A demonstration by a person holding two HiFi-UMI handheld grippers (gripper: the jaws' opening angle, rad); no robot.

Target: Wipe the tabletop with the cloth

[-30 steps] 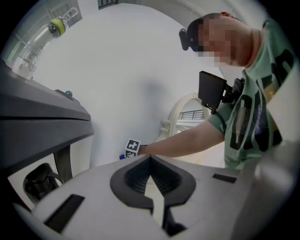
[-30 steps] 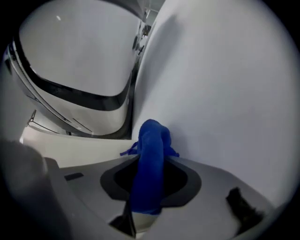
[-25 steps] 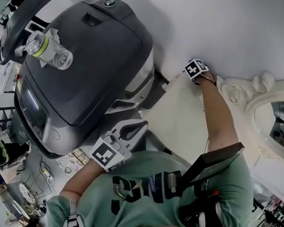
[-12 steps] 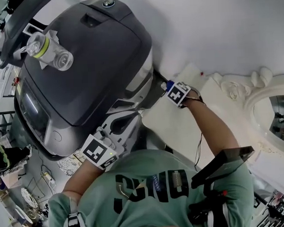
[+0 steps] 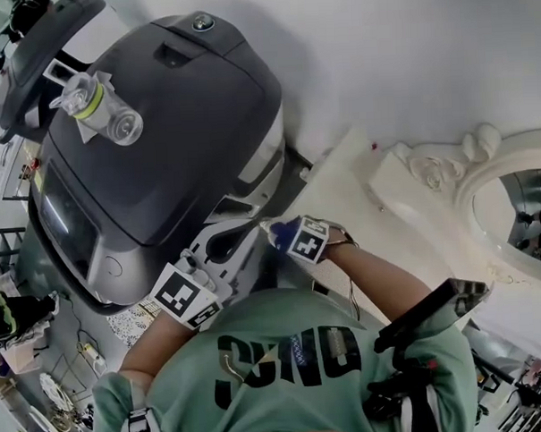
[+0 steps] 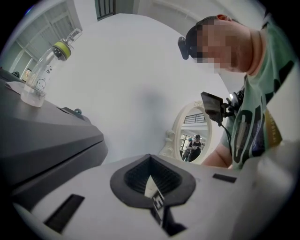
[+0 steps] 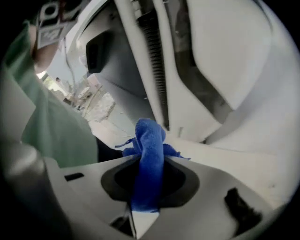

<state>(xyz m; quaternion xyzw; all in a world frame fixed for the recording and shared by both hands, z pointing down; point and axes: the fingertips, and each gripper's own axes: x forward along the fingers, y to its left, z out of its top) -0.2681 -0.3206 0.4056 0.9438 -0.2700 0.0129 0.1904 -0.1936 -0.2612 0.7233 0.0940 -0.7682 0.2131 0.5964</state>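
A narrow cream tabletop (image 5: 341, 194) runs from the wall towards me, beside a big dark grey machine (image 5: 159, 126). My right gripper (image 5: 273, 228) is at the tabletop's near left corner, shut on a bunched blue cloth (image 5: 280, 237). In the right gripper view the cloth (image 7: 150, 136) sticks up from between the jaws of the right gripper (image 7: 149, 161), just over the pale tabletop (image 7: 225, 161). My left gripper (image 5: 249, 227) is held close beside it, against the machine's side. The left gripper (image 6: 150, 161) looks shut with nothing in it.
A clear baby bottle (image 5: 100, 106) with a green ring stands on the machine's lid. An ornate cream mirror (image 5: 512, 209) leans at the tabletop's far right against the white wall. The machine's white lower panel (image 7: 220, 70) rises right behind the cloth.
My right gripper has carried the cloth from the far end of the tabletop by the wall back to its near left corner. The left gripper has barely moved.
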